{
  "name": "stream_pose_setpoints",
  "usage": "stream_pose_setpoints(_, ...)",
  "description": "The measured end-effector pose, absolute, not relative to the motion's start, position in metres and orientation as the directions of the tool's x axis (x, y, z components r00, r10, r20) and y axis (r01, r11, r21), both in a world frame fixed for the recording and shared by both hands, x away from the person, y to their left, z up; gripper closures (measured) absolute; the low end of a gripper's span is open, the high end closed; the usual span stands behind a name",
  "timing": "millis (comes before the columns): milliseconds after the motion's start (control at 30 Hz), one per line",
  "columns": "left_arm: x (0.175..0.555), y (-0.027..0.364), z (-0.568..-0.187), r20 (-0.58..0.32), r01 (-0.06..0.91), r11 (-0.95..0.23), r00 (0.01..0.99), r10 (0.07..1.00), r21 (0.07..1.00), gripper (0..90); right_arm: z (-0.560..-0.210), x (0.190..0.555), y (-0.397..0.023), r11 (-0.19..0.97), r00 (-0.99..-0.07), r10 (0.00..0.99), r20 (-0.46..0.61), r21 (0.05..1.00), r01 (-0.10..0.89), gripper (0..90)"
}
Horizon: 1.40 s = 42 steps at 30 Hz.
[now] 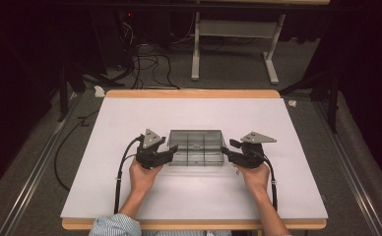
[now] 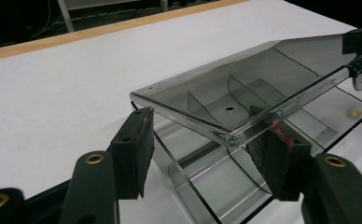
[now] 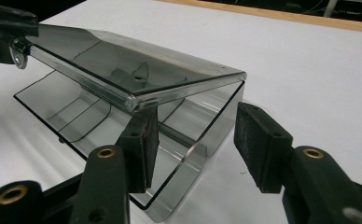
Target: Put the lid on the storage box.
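A smoky clear compartment box lies mid-table. Its lid is tilted up at the front edge, over the dividers of the base. My left gripper is at the box's left end, its jaws open. One of its pads sits right under the lid's front corner, and the other stands beside the end wall. My right gripper is at the right end, also open. One right pad is beneath the lid's corner, while the other stands clear of the box.
The white tabletop has a wooden rim. A tiny pale bit lies in one compartment of the base. Cables and another table's legs are on the floor beyond the far edge.
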<state>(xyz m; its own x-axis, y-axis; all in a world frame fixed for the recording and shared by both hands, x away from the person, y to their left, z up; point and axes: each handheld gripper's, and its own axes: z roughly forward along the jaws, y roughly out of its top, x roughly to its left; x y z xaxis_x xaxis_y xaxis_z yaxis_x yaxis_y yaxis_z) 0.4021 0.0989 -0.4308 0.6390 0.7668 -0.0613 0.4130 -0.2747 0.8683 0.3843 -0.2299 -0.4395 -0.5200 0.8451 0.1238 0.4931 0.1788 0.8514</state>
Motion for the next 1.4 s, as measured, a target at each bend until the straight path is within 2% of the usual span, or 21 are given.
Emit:
stream_pose_setpoints(400,0.409,0.095,-0.425,-0.047,0.405,-0.291,0.648,0.76,0.867,42.8,-0.434,0.392,-0.229,0.186,-0.523,0.844,0.121,0.848,0.497,50.6)
stream_pose_setpoints(800,0.416,0.096,-0.425,-0.087,0.41,-0.252,0.65,0.755,0.877,43.7,-0.427,0.4,-0.23,0.19,-0.529,0.84,0.119,0.85,0.492,50.6)
stream_pose_setpoints(1033,0.421,0.093,-0.419,-0.071,0.399,-0.266,0.657,0.751,0.877,44.0,-0.427,0.405,-0.228,0.178,-0.529,0.838,0.131,0.852,0.493,50.7)
stream_pose_setpoints(1400,0.429,0.093,-0.423,-0.102,0.419,-0.244,0.651,0.752,0.874,45.9,-0.426,0.412,-0.231,0.169,-0.539,0.828,0.156,0.846,0.505,51.1)
